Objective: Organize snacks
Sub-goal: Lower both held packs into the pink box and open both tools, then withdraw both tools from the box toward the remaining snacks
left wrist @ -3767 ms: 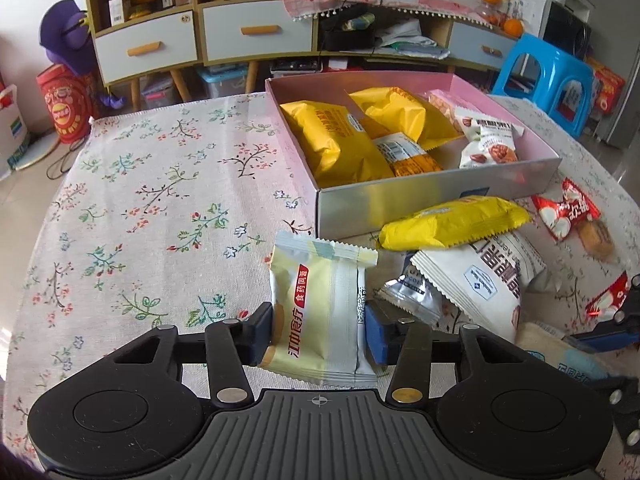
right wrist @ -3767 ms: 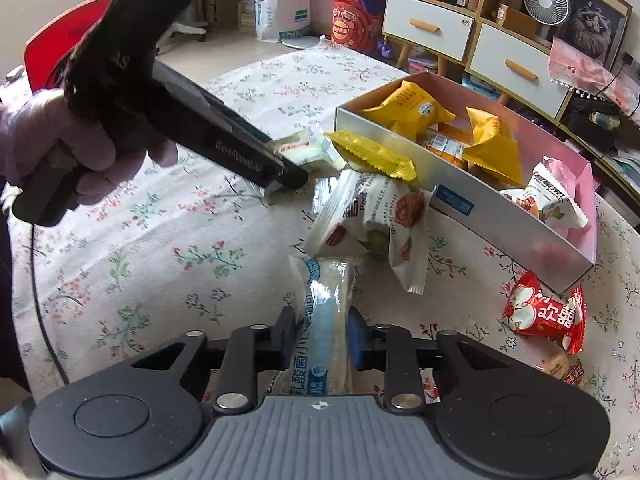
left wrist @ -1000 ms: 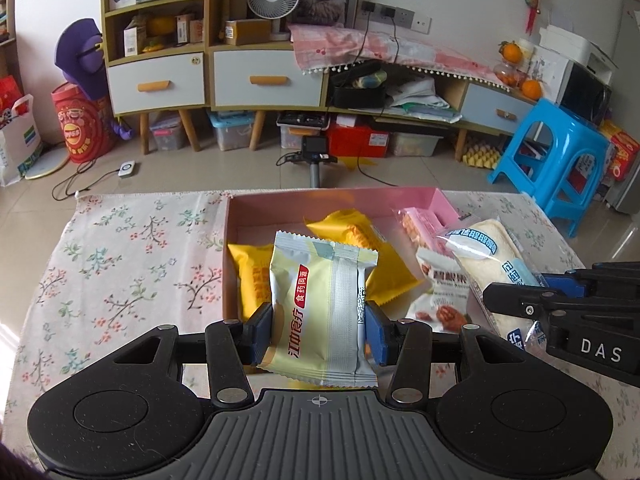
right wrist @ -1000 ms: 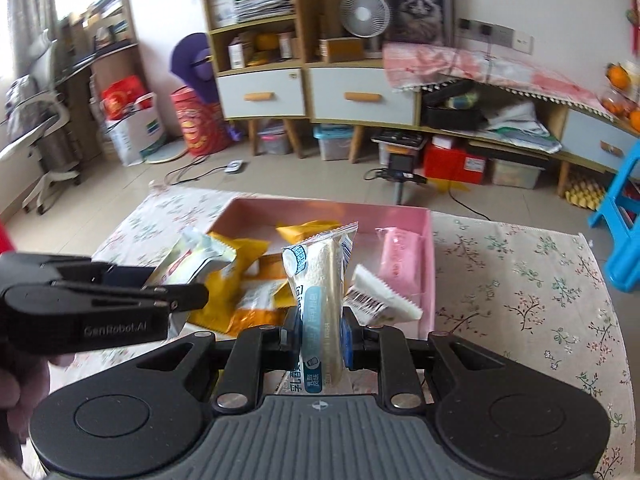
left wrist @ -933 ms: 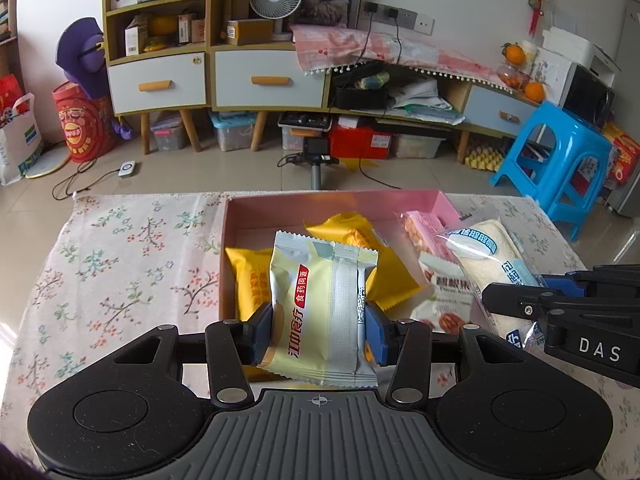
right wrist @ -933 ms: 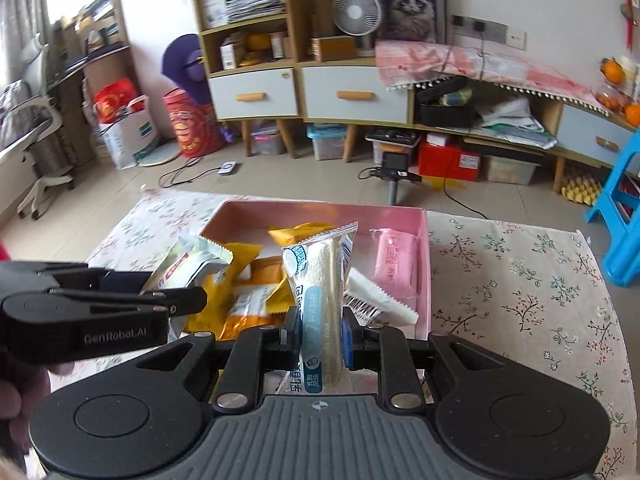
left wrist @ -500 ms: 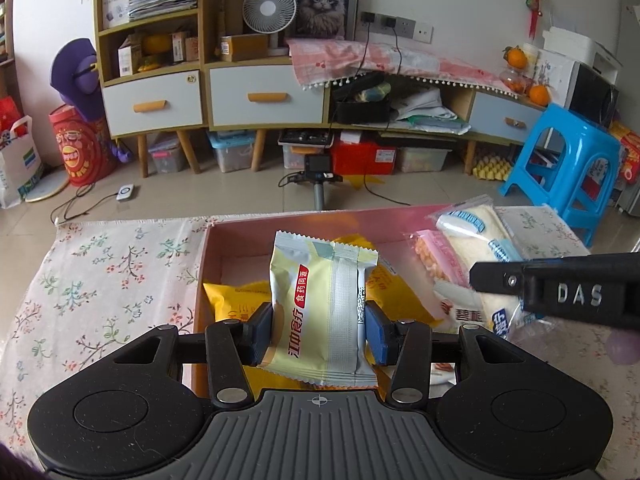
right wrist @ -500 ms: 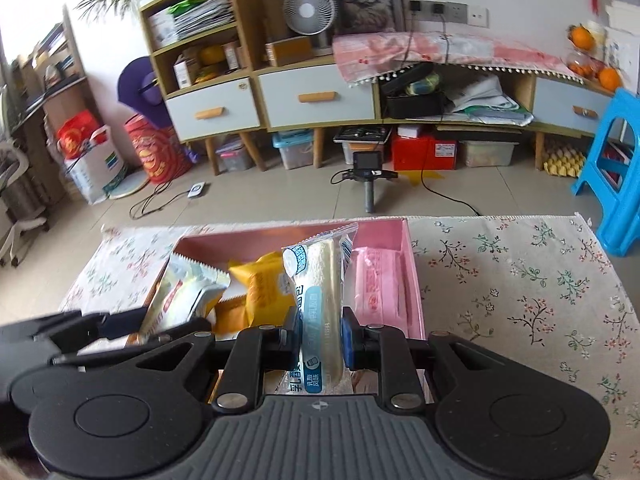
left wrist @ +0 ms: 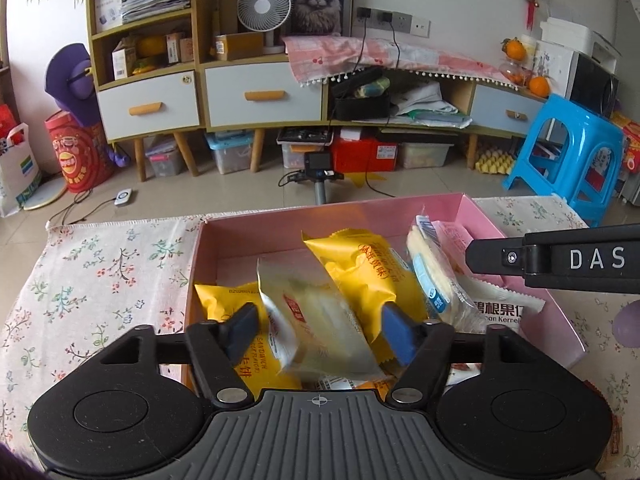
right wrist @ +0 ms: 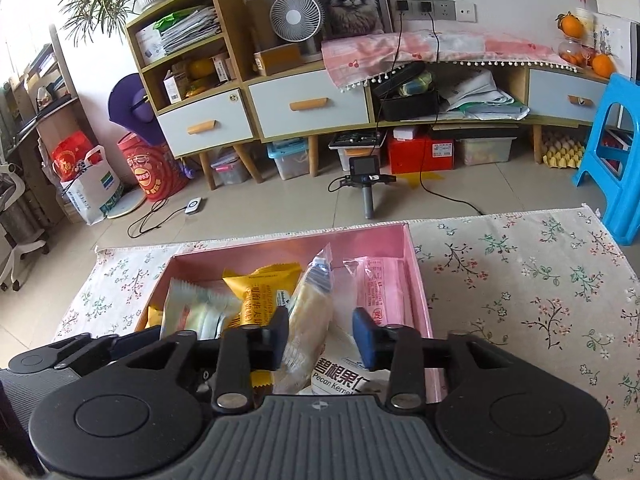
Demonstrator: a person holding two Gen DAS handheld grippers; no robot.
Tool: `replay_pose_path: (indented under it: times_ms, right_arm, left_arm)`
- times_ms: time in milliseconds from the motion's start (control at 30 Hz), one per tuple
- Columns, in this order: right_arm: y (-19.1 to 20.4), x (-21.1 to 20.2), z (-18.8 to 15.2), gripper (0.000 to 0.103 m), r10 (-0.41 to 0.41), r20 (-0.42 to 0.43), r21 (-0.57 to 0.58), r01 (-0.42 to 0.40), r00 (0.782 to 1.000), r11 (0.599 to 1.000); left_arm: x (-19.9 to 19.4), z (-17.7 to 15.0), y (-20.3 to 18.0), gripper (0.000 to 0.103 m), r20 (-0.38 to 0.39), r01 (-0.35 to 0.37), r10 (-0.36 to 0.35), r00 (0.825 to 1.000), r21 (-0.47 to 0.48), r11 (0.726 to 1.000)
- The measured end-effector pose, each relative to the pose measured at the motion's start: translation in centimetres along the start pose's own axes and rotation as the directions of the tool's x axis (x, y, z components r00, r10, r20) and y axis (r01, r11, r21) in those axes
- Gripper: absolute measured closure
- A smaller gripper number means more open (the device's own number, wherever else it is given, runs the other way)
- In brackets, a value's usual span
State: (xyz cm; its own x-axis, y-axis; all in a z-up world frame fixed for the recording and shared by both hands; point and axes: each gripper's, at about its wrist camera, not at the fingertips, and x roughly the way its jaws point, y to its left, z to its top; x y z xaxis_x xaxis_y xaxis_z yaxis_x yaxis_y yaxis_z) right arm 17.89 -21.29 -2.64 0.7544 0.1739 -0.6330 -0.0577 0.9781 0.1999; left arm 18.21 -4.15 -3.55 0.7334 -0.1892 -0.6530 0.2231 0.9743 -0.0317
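A pink box [left wrist: 336, 212] on the flowered tablecloth holds several snack packets. My left gripper [left wrist: 320, 330] is open over the box; a pale yellow packet [left wrist: 320, 328] lies blurred between its spread fingers, free of the pads. My right gripper [right wrist: 322, 330] is open too; a clear bread packet with blue print [right wrist: 310, 312] leans tilted in the box by its left finger. That bread packet also shows in the left wrist view [left wrist: 434, 280]. Yellow packets [left wrist: 360, 268], a pink packet [right wrist: 380, 292] and a white pecan packet [right wrist: 340, 376] lie in the box.
The flowered tablecloth [right wrist: 520, 280] spreads right of the box. The table's far edge lies just behind the box. The right gripper's body [left wrist: 560, 258] reaches in from the right in the left wrist view. A blue stool [left wrist: 568, 152] and cabinets stand beyond on the floor.
Both grippers have opened over the box. The pale yellow packet and the bread packet have left the pads and dropped into the box.
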Motion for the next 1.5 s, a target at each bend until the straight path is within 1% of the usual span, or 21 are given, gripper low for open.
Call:
replay_pose_path:
  times_ms: [133, 200, 233, 267, 333, 600, 667, 733, 867, 1000, 1067, 1500]
  right_arm:
    - [0.0, -0.3, 0.0, 0.07, 0.002, 0.0, -0.008, -0.002, 1.0, 1.0]
    - [0.1, -0.5, 0.0, 0.067, 0.007, -0.001, -0.026, -0.007, 1.0, 1.0]
    - [0.2, -0.7, -0.1, 0.063, 0.01, -0.002, -0.032, -0.01, 1.0, 0.999]
    - [0.2, -0.8, -0.1, 0.056, 0.012, -0.003, -0.037, -0.012, 1.0, 0.999]
    - [0.1, -1.1, -0.1, 0.049, 0.011, 0.003, -0.041, -0.011, 1.0, 0.999]
    - [0.1, -2.0, -0.1, 0.036, 0.009, 0.012, -0.04, -0.009, 1.0, 0.999]
    - [0.2, -2.3, -0.3, 0.03, 0.013, 0.01, -0.051, -0.012, 1.0, 0.999]
    - [0.4, -2.6, -0.4, 0.027, 0.014, 0.013, -0.067, -0.013, 1.0, 0.998]
    - [0.6, -3.4, -0.6, 0.023, 0.016, 0.017, -0.086, -0.014, 1.0, 0.996]
    - [0.5, -4.1, -0.9, 0.021, 0.014, 0.022, -0.095, -0.012, 1.0, 0.995]
    - [0.6, -4.5, -1.2, 0.019, 0.012, 0.024, -0.102, -0.009, 1.0, 0.995]
    - [0.7, -6.7, -3.5, 0.015, -0.01, 0.009, -0.181, 0.011, 1.0, 0.983]
  left_arm:
    - [-0.4, 0.1, 0.0, 0.023, -0.007, 0.018, -0.018, 1.0, -0.006, 1.0]
    - [-0.6, 0.1, 0.0, 0.021, -0.008, 0.025, -0.025, 1.0, -0.007, 1.0]
    - [-0.7, 0.2, 0.0, 0.021, -0.007, 0.027, -0.027, 1.0, -0.008, 1.0]
    - [-0.9, 0.2, 0.0, 0.02, -0.007, 0.03, -0.03, 1.0, -0.011, 1.0]
    - [-1.1, 0.2, 0.1, 0.017, -0.007, 0.033, -0.033, 0.999, -0.02, 0.999]
    - [-2.2, -0.1, 0.3, 0.016, -0.018, 0.048, -0.049, 0.999, -0.034, 0.998]
    - [-2.5, -0.2, 0.4, 0.015, -0.02, 0.053, -0.053, 0.998, -0.04, 0.998]
    - [-2.9, -0.2, 0.4, 0.013, -0.021, 0.057, -0.058, 0.998, -0.052, 0.997]
    - [-3.4, -0.4, 0.5, 0.012, -0.03, 0.065, -0.067, 0.997, -0.06, 0.996]
    - [-4.1, -0.9, 0.3, 0.01, -0.042, 0.064, -0.066, 0.997, -0.052, 0.997]
    - [-4.4, -1.2, 0.2, 0.01, -0.048, 0.065, -0.067, 0.997, -0.045, 0.997]
    - [-6.7, -3.1, -0.2, 0.01, -0.079, 0.076, -0.076, 0.994, 0.003, 0.997]
